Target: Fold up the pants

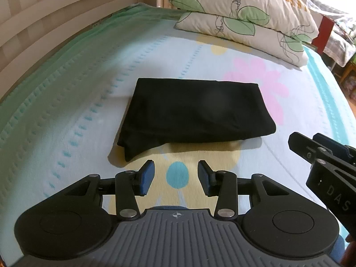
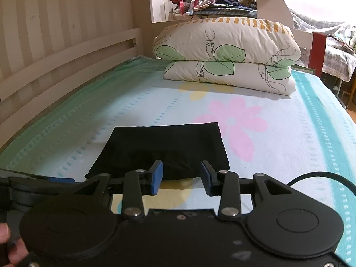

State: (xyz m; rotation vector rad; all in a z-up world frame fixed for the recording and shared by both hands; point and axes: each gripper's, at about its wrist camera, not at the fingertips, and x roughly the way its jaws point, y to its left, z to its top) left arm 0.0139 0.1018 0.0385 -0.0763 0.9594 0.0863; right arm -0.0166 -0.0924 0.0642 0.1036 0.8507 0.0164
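Pants [image 1: 191, 113], black and folded into a compact rectangle, lie mid-frame on the flowered bedsheet [image 1: 77, 111], while my left gripper [image 1: 175, 175] and right gripper [image 2: 182, 176] hang below them, both gaping and empty.

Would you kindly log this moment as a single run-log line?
pants: folded, flat on bed | left hand-held gripper: open, empty | right hand-held gripper: open, empty | pillows: stacked behind
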